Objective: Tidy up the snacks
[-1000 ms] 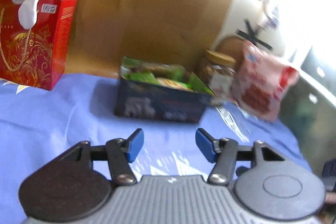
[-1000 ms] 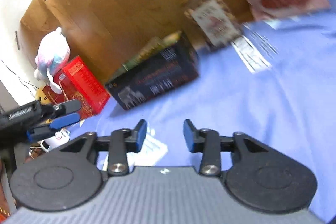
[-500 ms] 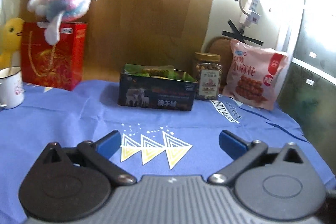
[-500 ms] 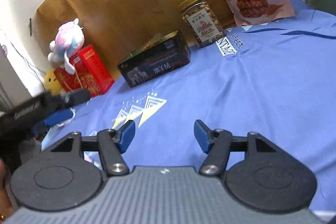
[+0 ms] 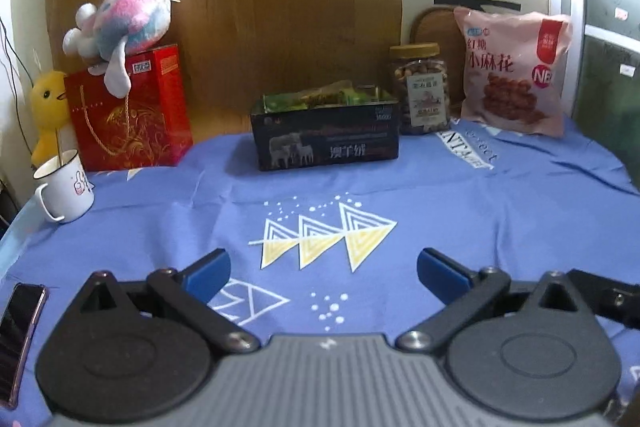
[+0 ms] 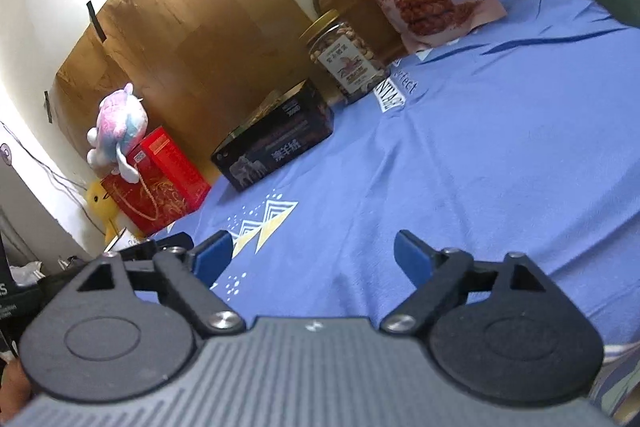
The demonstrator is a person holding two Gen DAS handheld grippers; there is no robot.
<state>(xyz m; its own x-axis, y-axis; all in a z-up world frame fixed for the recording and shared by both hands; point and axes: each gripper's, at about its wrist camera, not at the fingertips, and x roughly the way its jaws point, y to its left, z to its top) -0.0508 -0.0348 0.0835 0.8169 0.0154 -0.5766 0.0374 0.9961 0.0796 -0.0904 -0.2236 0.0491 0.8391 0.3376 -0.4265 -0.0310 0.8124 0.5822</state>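
Both the left claw [image 5: 323, 273] and right claw [image 6: 312, 254] are hanging released and empty; snacks are sitting in the black box [image 5: 326, 137] at the worktop's [image 5: 500, 219] back edge, so organizing is looking nearly finished.

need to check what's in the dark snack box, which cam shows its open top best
The left wrist view: it faces the dark snack box squarely, with green packets visible above its rim. The right wrist view shows the box tilted and side-on, its contents barely visible.

Pink snack bag [image 5: 514, 71]: "小麻花". Blue cloth [image 6: 500, 155]: "perfect". Dark box [image 5: 326, 143]: "澳羊绒".
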